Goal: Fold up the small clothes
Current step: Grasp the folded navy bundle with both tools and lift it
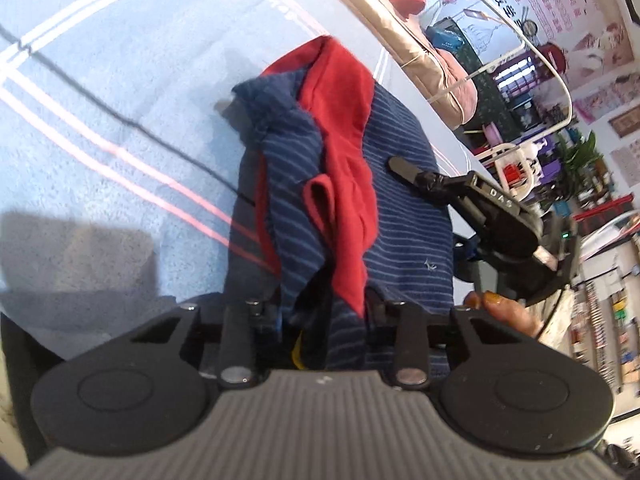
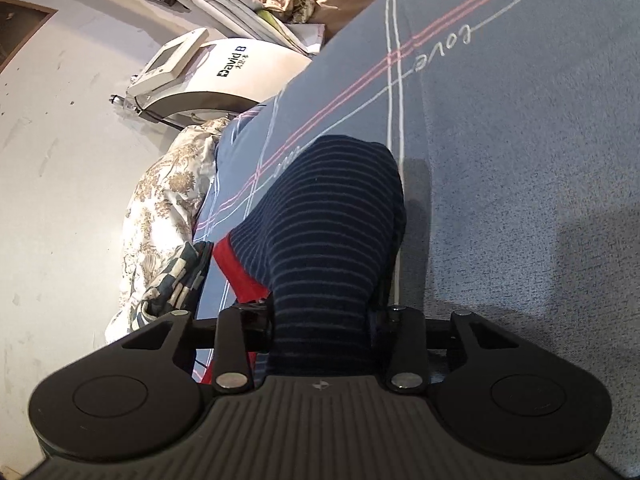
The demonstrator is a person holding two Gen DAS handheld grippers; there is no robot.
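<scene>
A small navy garment with thin pale stripes and red lining hangs bunched over a light blue towel sheet. My left gripper is shut on the garment's near edge; its fingertips are buried in the cloth. My right gripper shows in the left wrist view beside the garment's right edge, one black finger lying on the fabric. In the right wrist view the striped garment drapes over my right gripper, which is shut on it, with red fabric showing at the left.
The blue sheet with pink and white lines and a "love" script covers the surface. A floral quilt and a white machine sit past its left edge. A pink satin bundle lies at the far edge.
</scene>
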